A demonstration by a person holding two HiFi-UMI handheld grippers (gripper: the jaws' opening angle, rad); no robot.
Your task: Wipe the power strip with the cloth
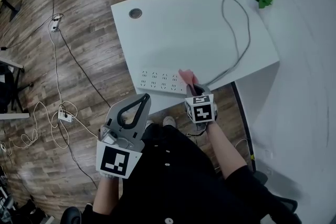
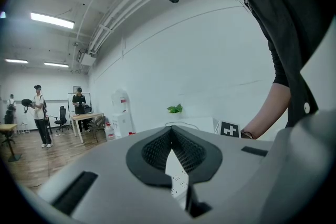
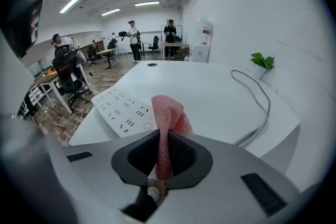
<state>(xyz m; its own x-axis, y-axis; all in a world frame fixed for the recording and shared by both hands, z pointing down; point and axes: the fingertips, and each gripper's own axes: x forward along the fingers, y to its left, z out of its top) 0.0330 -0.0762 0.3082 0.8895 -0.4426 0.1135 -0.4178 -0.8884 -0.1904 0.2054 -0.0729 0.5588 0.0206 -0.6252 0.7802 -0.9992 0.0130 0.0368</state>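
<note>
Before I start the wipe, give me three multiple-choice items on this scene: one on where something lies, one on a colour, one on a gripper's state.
1. Where on the table does the power strip lie?
A. Along the near edge, close to the person
B. Along the far edge
C. In the middle of the top

2. What colour is the cloth?
A. Blue
B. Pink
C. Yellow

3. What is the state of the right gripper?
A. Open and empty
B. Shut on the cloth
C. Open, with the cloth lying loose on the table

Answers:
1. A: the head view shows the strip by the table edge nearest the person.
2. B: both the head view and the right gripper view show it pink.
3. B: the right gripper view shows the cloth pinched between the jaws and standing up out of them.
</note>
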